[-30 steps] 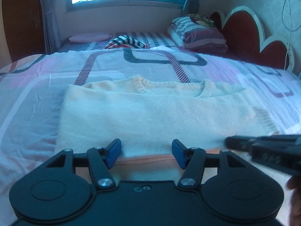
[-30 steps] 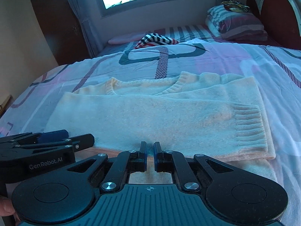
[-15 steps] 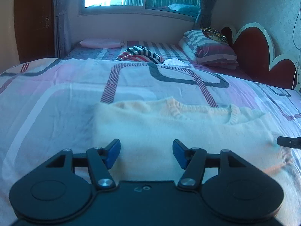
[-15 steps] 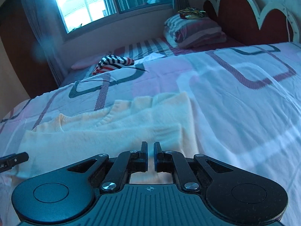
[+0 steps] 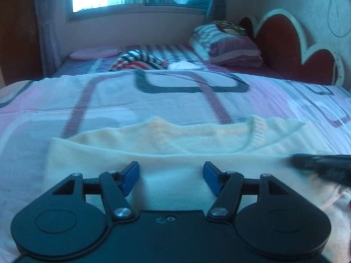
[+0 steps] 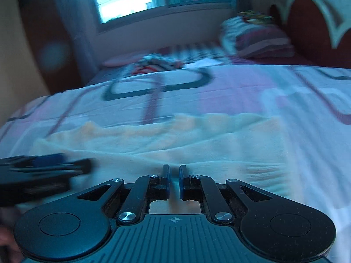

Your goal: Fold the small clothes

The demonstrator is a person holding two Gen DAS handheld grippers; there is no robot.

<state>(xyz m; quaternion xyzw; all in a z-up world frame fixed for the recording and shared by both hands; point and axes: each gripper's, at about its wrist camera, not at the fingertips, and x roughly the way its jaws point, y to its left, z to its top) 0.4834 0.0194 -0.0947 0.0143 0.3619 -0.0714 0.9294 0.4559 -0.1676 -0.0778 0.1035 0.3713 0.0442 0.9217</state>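
A cream knitted sweater [image 5: 166,144] lies folded flat on the patterned bedspread [image 5: 153,100]; it also shows in the right wrist view [image 6: 175,140]. My left gripper [image 5: 171,176] is open and empty, low over the sweater's near edge. My right gripper [image 6: 174,175] is shut, its pads nearly touching, over the near edge of the sweater; whether cloth is pinched I cannot tell. The right gripper appears at the right of the left wrist view [image 5: 324,166], and the left gripper at the left of the right wrist view [image 6: 43,166]. Both views are blurred by motion.
A striped garment [image 5: 138,60] lies further back on the bed. Pillows [image 5: 228,46] lean by the red headboard [image 5: 294,48] at the right. A pink pillow [image 5: 94,53] lies under the window. A dark wardrobe [image 6: 43,37] stands at the left.
Both grippers have swung back toward each other over the sweater's near edge. The left stays open, the right stays shut. The sweater lies as before.
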